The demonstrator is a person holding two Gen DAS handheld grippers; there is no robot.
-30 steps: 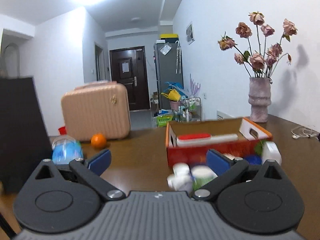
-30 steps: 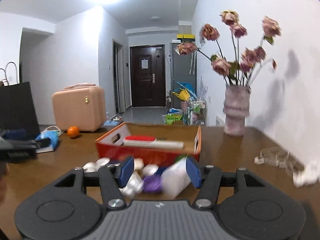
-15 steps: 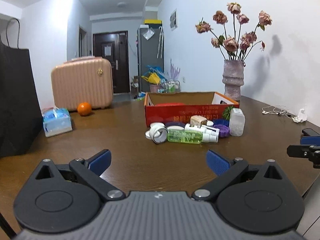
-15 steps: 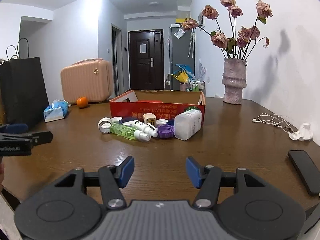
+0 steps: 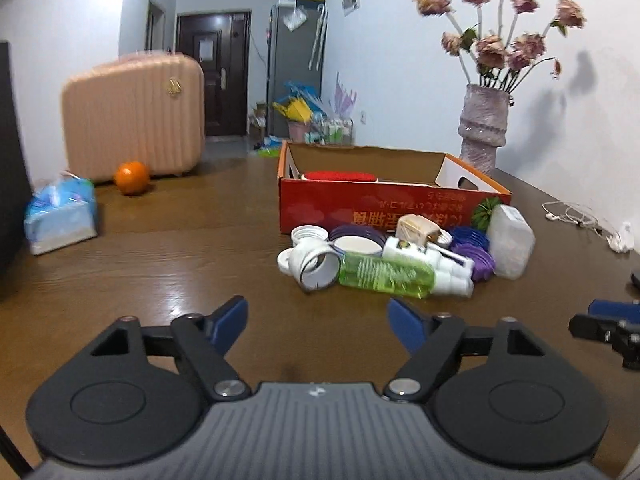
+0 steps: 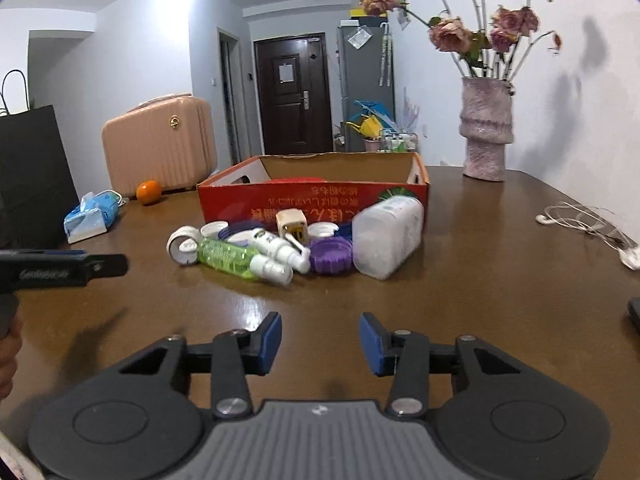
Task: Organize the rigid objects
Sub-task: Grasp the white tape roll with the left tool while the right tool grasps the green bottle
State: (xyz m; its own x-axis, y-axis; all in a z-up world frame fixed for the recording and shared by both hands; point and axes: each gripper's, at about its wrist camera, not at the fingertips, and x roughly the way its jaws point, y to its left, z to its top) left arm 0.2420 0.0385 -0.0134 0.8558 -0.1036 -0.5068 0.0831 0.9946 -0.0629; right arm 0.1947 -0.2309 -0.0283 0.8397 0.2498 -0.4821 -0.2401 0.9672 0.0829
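A heap of small objects lies on the brown table in front of a red cardboard box [image 5: 384, 208] [image 6: 312, 200]: a green bottle [image 5: 386, 275] [image 6: 224, 258], white spray bottles [image 6: 280, 252], a white roll [image 5: 314, 266], purple lids [image 6: 330, 256], a charger plug [image 6: 291, 222] and a translucent white container [image 5: 510, 240] [image 6: 386, 236]. My left gripper [image 5: 318, 322] hovers short of the heap, its jaws closing with nothing between them. My right gripper [image 6: 320, 342] is also short of the heap, jaws closing on nothing.
A pink suitcase [image 5: 134, 114], an orange [image 5: 131, 177] and a blue tissue pack [image 5: 60, 214] sit at the left. A vase of dried roses [image 6: 486, 132] stands at the back right, white earphones [image 6: 588, 220] at the right. A black bag [image 6: 32, 172] is at far left.
Both grippers have narrowed their jaws and dropped lower. The left one moved closer to the heap, which now looks larger than half a second ago.
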